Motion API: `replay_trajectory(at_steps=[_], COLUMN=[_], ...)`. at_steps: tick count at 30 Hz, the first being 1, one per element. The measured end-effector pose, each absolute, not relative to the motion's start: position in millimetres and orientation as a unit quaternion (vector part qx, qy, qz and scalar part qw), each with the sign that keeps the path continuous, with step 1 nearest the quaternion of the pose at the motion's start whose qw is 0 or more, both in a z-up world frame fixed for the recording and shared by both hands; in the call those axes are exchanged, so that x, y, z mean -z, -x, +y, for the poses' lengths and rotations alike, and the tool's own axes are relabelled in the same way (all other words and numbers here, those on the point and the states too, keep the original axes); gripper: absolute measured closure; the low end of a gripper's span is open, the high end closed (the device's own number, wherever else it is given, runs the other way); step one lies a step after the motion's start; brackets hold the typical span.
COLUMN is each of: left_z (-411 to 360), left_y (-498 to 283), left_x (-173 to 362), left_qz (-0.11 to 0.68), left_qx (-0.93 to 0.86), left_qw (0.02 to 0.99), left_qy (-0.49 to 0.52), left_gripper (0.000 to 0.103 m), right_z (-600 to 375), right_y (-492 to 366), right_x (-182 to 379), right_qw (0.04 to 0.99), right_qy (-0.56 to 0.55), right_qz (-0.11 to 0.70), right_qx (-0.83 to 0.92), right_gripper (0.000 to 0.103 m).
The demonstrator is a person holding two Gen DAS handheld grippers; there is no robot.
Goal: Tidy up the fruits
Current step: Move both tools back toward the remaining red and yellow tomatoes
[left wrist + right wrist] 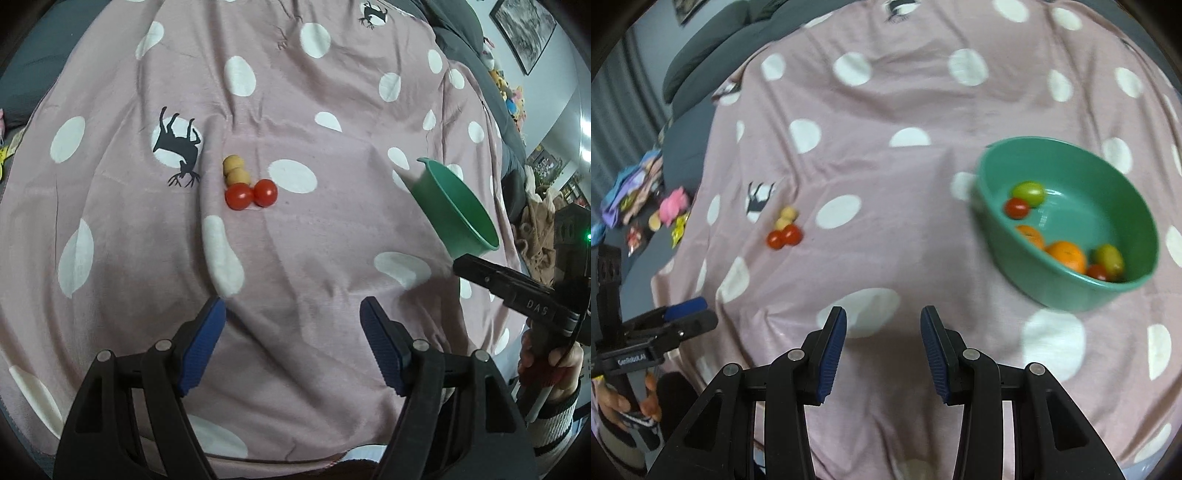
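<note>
Left claw [291, 347]: jaws spread wide, nothing between the blue pads [201, 347]; it hovers above the pink polka-dot bedspread [332, 258].

Right claw [882, 354]: jaws parted by a narrower gap, also empty, above the same bedspread.

Loose fruit: two red cherry tomatoes [251, 195] lie side by side and touching on the bedspread, with two small tan round fruits [233, 170] stacked just behind them, beside a deer print [179, 147].

Green bowl [1067, 221]: rests on the bedspread well apart from the loose cluster, ahead and to the right of the right claw. It holds two oranges [1067, 254], two greenish tomatoes [1028, 192] and two red cherry tomatoes.
</note>
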State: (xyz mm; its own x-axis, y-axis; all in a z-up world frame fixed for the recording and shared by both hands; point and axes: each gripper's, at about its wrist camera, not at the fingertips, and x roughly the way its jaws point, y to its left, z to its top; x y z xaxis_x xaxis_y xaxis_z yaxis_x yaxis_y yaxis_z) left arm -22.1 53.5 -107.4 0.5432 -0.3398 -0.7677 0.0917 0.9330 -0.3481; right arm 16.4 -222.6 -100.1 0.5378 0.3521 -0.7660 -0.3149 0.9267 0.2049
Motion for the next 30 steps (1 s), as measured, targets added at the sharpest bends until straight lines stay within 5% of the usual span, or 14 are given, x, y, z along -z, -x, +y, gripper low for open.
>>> replay_trajectory(at_steps=[30], left_z=[88], left_y=[-56], left_x=[121], left_qz=[0.448], left_qx=[0.153], left_qw=[0.874], left_qy=[0.107], left_gripper=[0.055], right_z=[-81], right_y=[-136], right_x=[148], right_qw=[0.798], right_qy=[0.014], right_qz=[0.497], right_qx=[-0.342], right_gripper=[0.061])
